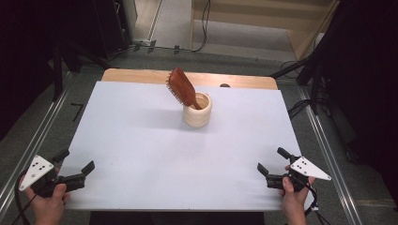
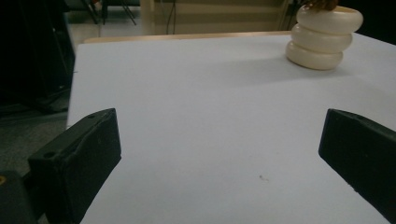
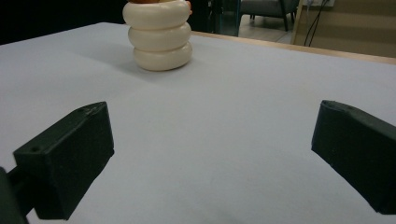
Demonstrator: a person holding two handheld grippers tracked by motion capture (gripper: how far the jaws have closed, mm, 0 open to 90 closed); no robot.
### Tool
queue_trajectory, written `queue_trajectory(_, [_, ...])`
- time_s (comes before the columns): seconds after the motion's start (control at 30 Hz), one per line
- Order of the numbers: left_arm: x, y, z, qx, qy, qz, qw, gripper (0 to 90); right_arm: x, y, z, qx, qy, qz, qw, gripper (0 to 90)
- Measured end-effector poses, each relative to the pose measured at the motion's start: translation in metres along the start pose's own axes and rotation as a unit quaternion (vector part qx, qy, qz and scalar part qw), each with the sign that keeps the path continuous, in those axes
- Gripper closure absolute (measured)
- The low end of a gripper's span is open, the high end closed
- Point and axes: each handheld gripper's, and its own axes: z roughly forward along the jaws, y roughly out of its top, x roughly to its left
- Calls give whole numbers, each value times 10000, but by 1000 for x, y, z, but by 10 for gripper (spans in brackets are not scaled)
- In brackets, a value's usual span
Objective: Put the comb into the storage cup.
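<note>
1. Left tool (image 1: pixel 74 168) sits at the near left corner of the bench (image 1: pixel 141 154), held in the person's left hand (image 1: pixel 47 204). Its jaws are spread wide, nothing between them.
2. Right tool (image 1: pixel 271 161) sits at the near right corner, held in the right hand (image 1: pixel 293 197). Jaws also spread wide, released, gripping nothing.
3. Both tools rest low over the white bench top, jaws pointing toward the middle.
4. Cup (image 1: pixel 197 110), cream, ribbed like three stacked rings, stands upright toward the far middle of the bench, well apart from both tools.
5. Hairbrush (image 1: pixel 182 88), brown wood, stands handle-down in the cup, head leaning up and left, bristles facing left.
6. Left gripper view: cup (image 2: pixel 323 39) at upper right, beyond the open jaws.
7. Right gripper view: cup (image 3: pixel 160 35) at upper left, beyond the open jaws.
</note>
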Motion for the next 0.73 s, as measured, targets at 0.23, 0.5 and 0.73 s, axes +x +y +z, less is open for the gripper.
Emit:
queue_trajectory(0.23, [3, -4, 2, 24, 47, -55, 10000, 0, -1, 0, -1, -20, 39, 16, 10000, 0])
queue_trajectory(0.5, [4, -7, 2, 29, 8, -81, 10000, 0, -1, -1, -1, -35, 45, 26, 10000, 0])
queue_trajectory(0.73, [3, -7, 4, 5, -10, -91, 10000, 0, -1, -1, -1, -42, 30, 27, 10000, 0])
